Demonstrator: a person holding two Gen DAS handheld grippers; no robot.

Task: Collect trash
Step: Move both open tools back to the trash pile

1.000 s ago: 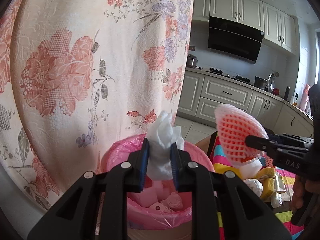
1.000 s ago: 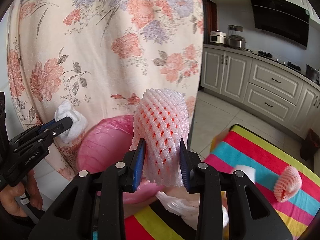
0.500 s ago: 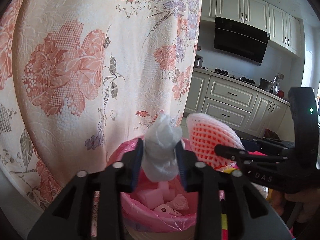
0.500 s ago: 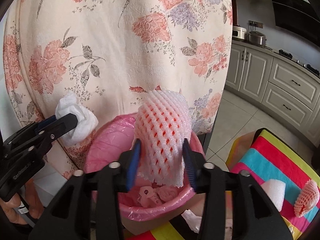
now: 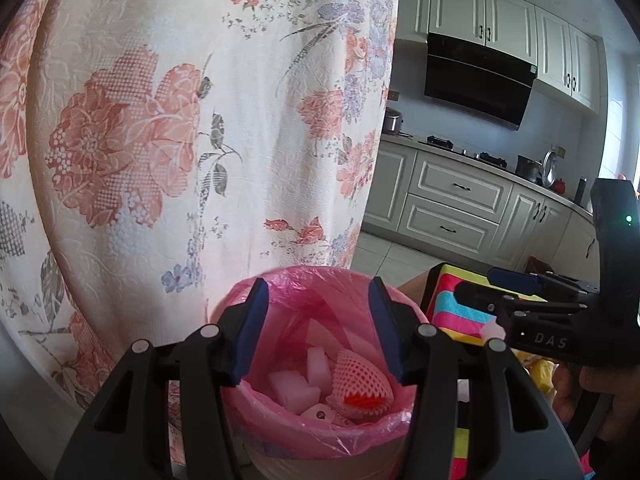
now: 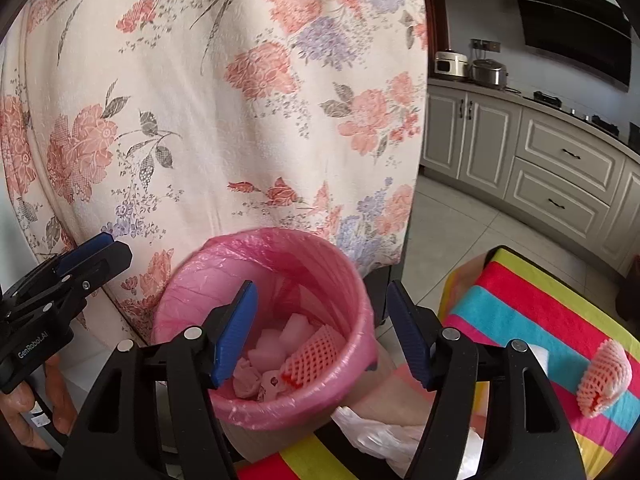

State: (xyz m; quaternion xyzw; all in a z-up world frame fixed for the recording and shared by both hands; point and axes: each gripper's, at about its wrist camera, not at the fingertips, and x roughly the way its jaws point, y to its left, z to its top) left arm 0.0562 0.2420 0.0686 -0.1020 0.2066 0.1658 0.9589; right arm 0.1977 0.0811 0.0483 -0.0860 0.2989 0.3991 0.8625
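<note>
Both grippers sit wide open and empty over the pink-lined bin (image 6: 352, 300) at lower centre. The next bit of trash, a foam net sleeve (image 6: 606, 376), lies on the striped cloth (image 6: 532, 304) at lower right, tilted upright-ish, so the right gripper (image 6: 322, 332) looks nearer than the left gripper (image 5: 316, 332).

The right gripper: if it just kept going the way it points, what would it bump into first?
Most likely the trash inside the pink-lined bin: the open right gripper aims into its mouth, at the foam fruit net. Depth is hard to judge.
</note>
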